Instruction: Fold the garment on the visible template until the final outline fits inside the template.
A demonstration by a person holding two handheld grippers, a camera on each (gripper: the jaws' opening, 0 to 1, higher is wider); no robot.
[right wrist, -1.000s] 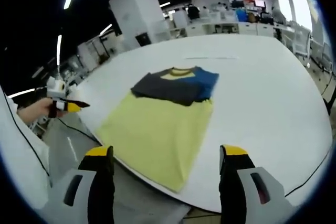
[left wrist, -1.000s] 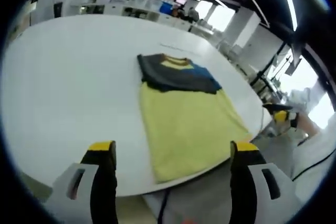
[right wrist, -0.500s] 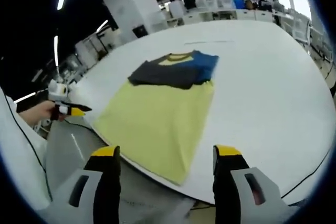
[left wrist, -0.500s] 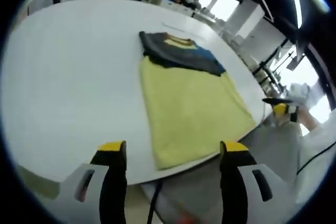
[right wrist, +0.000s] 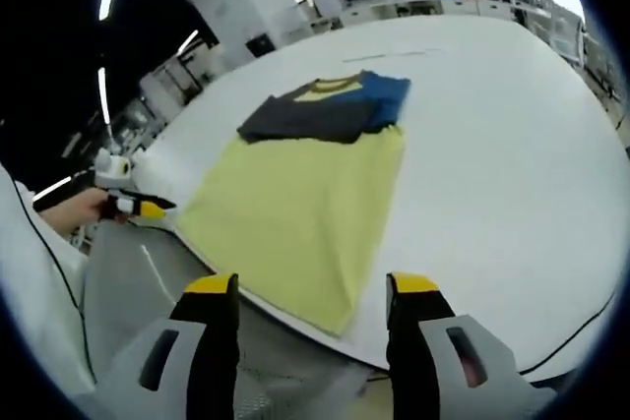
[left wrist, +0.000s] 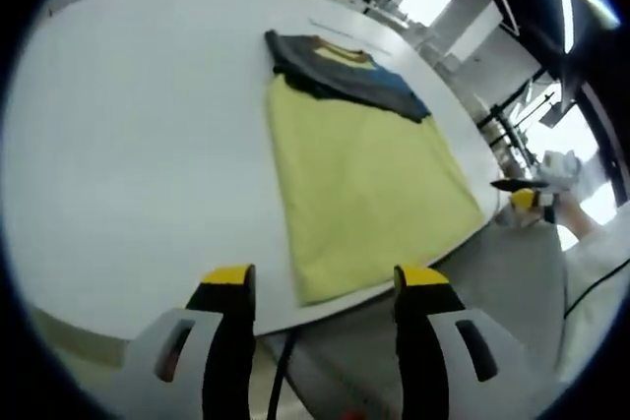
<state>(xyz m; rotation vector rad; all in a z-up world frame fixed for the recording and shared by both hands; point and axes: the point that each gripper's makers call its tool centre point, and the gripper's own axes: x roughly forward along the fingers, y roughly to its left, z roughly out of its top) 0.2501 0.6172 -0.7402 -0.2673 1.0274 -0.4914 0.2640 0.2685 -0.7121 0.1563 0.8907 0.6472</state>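
A yellow T-shirt (left wrist: pixel 359 174) lies flat on the white table (left wrist: pixel 128 145), its dark grey and blue sleeves folded across the collar end (left wrist: pixel 345 74). The hem reaches the table's near edge. My left gripper (left wrist: pixel 320 287) hovers open just off that edge, near the hem's left corner. In the right gripper view the same shirt (right wrist: pixel 295 204) has its hem toward me, and my right gripper (right wrist: pixel 310 292) is open above the hem's right corner. The other gripper (right wrist: pixel 133 206), held by a hand, shows at the left; likewise the right one (left wrist: pixel 527 194) at the right of the left gripper view.
A thin template line (right wrist: pixel 389 54) is marked on the table beyond the collar. White shelving and desks (right wrist: pixel 413 7) stand behind the table. A grey floor (right wrist: pixel 128 292) lies below the table edge. A white sleeve (right wrist: pixel 30 282) fills the left side.
Both views have moved closer to the shirt's hem and tilted down. The jaws of each gripper have narrowed a little. The shirt has not moved.
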